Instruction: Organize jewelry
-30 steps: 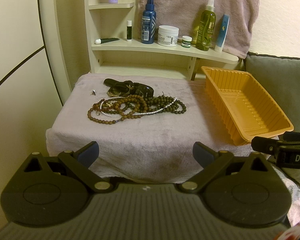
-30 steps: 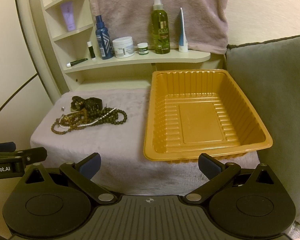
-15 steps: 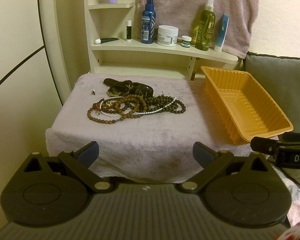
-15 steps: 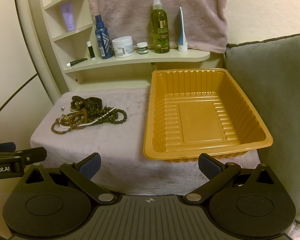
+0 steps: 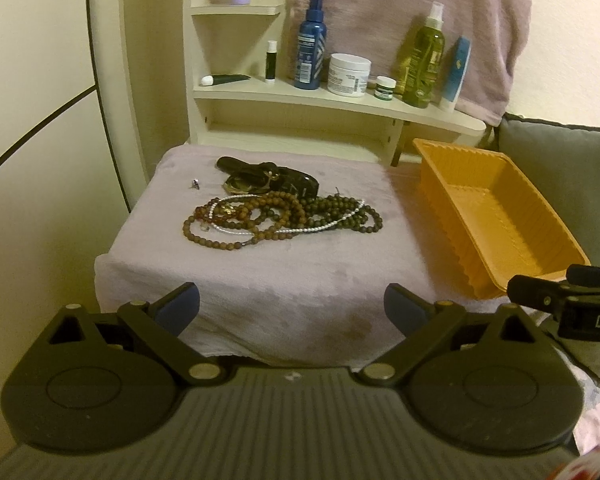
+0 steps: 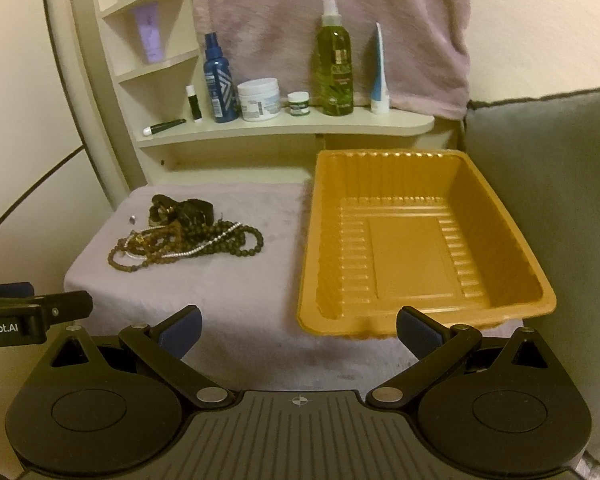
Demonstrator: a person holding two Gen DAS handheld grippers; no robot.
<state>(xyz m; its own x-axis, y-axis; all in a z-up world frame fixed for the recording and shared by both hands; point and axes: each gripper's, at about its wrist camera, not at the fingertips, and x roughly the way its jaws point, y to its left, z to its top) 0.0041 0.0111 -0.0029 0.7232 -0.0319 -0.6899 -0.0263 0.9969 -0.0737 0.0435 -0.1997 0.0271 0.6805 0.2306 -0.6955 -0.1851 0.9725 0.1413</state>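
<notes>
A tangled pile of brown and dark bead necklaces [image 5: 276, 218] [image 6: 184, 242] with a thin white pearl strand lies on the pale towel-covered table [image 5: 260, 280]. Behind the pile sits a dark glossy piece [image 5: 268, 178], and a tiny earring [image 5: 195, 184] lies to its left. An empty orange plastic tray [image 6: 416, 240] [image 5: 496, 216] stands on the right. My left gripper [image 5: 292, 306] is open, short of the table's front edge, well back from the beads. My right gripper [image 6: 298, 326] is open too, in front of the tray's near rim, holding nothing.
A cream shelf [image 6: 284, 130] behind the table carries bottles, jars and tubes, with a mauve towel [image 6: 328, 24] hanging above. A grey cushion [image 6: 548, 184] flanks the tray on the right. The other gripper's tip shows at each view's edge.
Both views have crept slightly forward and the left one shifted a little; nothing on the table has moved and both grippers stay open.
</notes>
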